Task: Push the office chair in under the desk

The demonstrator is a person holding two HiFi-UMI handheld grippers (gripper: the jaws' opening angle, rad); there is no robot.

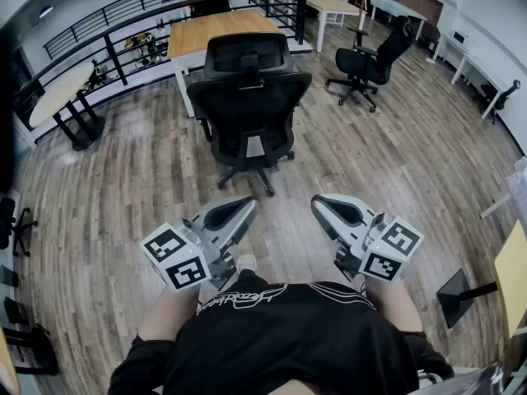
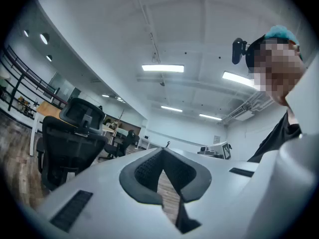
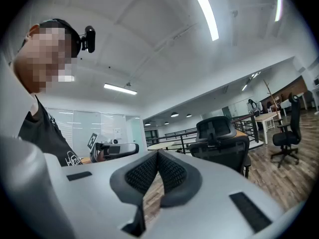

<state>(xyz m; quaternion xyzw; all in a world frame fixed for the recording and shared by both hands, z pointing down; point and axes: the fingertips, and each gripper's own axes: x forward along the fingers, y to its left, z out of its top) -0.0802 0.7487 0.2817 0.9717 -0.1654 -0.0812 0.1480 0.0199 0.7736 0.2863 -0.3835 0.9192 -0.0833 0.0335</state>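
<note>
Jaws of the left gripper point(image 1: 249, 203) are together, pad tips meeting, with nothing between them; the left gripper view shows only floor planks through the gap behind the tips. Jaws of the right gripper point(image 1: 318, 204) are likewise together and empty.

Position, head view: both grippers sit in the lower centre of the frame, left gripper lower left of centre, right gripper lower right of centre. They lie side by side and apart, tips pointing toward the top of the frame. Each carries its marker cube at the rear, next to the person's black shirt point(image 1: 280, 336).

The office chair point(image 1: 247, 97) is black and stands upper centre, above both grippers and clear of them. Its backrest and headrest face the camera, and its star base rests on the wood floor point(image 1: 123, 179). Neither gripper touches it.

The desk point(image 1: 216, 30), with a wooden top and white legs, lies directly above the chair in the frame. The headrest overlaps the desk's near edge in the picture; whether the seat is under the top cannot be determined.

A second black chair point(image 1: 370, 60) stands at upper right. A dark railing point(image 1: 123, 11) runs across the upper left.
</note>
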